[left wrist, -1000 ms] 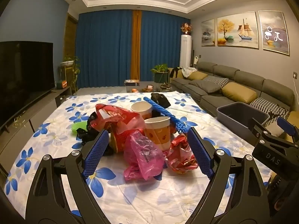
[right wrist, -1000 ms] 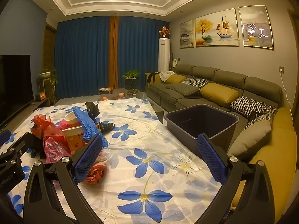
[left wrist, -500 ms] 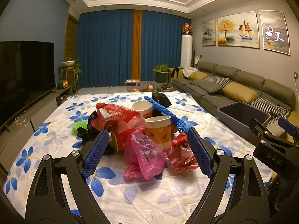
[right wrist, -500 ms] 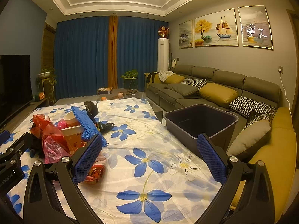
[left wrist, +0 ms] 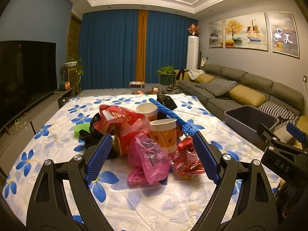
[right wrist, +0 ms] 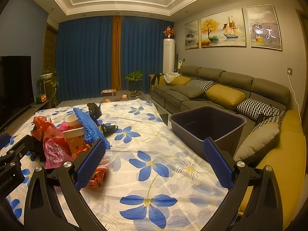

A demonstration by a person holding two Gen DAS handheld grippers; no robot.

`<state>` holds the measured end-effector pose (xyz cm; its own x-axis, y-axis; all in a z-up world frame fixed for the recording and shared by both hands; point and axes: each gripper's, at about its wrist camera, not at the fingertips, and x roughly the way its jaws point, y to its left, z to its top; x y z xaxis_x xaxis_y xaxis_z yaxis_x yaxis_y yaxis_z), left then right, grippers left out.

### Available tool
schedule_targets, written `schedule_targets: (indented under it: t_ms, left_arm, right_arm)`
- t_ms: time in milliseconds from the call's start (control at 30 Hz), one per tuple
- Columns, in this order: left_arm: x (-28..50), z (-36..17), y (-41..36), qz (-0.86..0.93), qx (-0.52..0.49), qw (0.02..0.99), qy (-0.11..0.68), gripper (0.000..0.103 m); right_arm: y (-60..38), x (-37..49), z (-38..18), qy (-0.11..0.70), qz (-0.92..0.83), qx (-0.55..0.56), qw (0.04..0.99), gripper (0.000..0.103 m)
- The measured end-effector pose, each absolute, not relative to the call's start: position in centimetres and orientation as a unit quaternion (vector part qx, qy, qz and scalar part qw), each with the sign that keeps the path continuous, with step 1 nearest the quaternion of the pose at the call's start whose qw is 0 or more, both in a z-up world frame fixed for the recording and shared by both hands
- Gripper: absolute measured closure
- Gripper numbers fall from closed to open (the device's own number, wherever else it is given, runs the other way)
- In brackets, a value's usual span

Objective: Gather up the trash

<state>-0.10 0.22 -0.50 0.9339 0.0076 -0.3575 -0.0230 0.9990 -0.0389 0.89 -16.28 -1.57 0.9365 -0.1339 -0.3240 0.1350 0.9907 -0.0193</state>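
Trash lies heaped mid-table on the flowered cloth: paper cups, a pink bag, red wrappers, a blue net tube. Left gripper gapes wide just before the heap, holding nothing. Right gripper gapes over bare cloth, near the grey bin at the table's right edge.

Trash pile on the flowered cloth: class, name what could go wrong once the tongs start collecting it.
1. The paper cup stands upright among loose bags; tugging the pink plastic bag in front of it could tip it over.
2. The blue foam net leans across the cups, so lifting one may drag it off the pile.
3. The grey bin sits off the table's far side, so light wrappers may drop on the way.
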Motion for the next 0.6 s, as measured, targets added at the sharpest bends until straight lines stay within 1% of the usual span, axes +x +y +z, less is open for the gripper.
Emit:
schedule_targets:
  t_ms: [600]
  left_arm:
    - [0.15,-0.85,0.29,0.006,-0.028,0.983,0.181,0.019]
  right_arm:
    - [-16.22,0.92,-1.93,0.165,-0.069,0.002,0.984,0.005]
